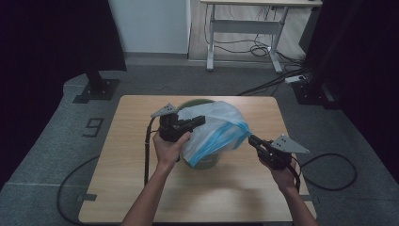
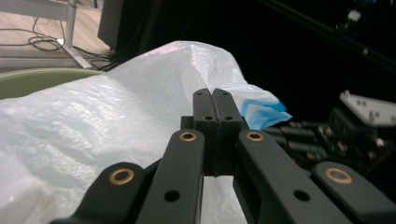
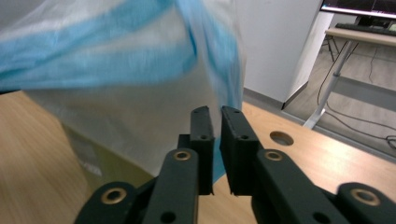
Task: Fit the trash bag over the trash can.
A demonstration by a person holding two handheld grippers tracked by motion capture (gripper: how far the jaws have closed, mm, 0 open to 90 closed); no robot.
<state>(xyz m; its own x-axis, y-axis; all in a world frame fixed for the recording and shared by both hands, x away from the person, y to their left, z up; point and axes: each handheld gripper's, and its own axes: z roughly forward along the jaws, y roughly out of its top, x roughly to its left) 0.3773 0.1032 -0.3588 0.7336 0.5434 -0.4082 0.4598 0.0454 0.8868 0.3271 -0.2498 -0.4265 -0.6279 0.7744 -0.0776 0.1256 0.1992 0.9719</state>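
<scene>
— How far along is the bagging of that bin?

— Partway, I'd judge. The white plastic bag (image 1: 214, 129) with its blue band sits on the green bin (image 1: 207, 162) in the middle of the table (image 1: 127, 188), bunched and puffed up. It covers the near side, but the far rim is bare, so it isn't pulled down all round.

— The left gripper (image 1: 200, 120)?

— Jaws pressed fully together on top of the bag; whether any film is pinched between them I can't tell.

— And the right gripper (image 1: 253, 141)?

— Slightly parted, at the bag's blue edge (image 3: 215, 161), which hangs in the narrow gap; the pads aren't clamped on it.
</scene>
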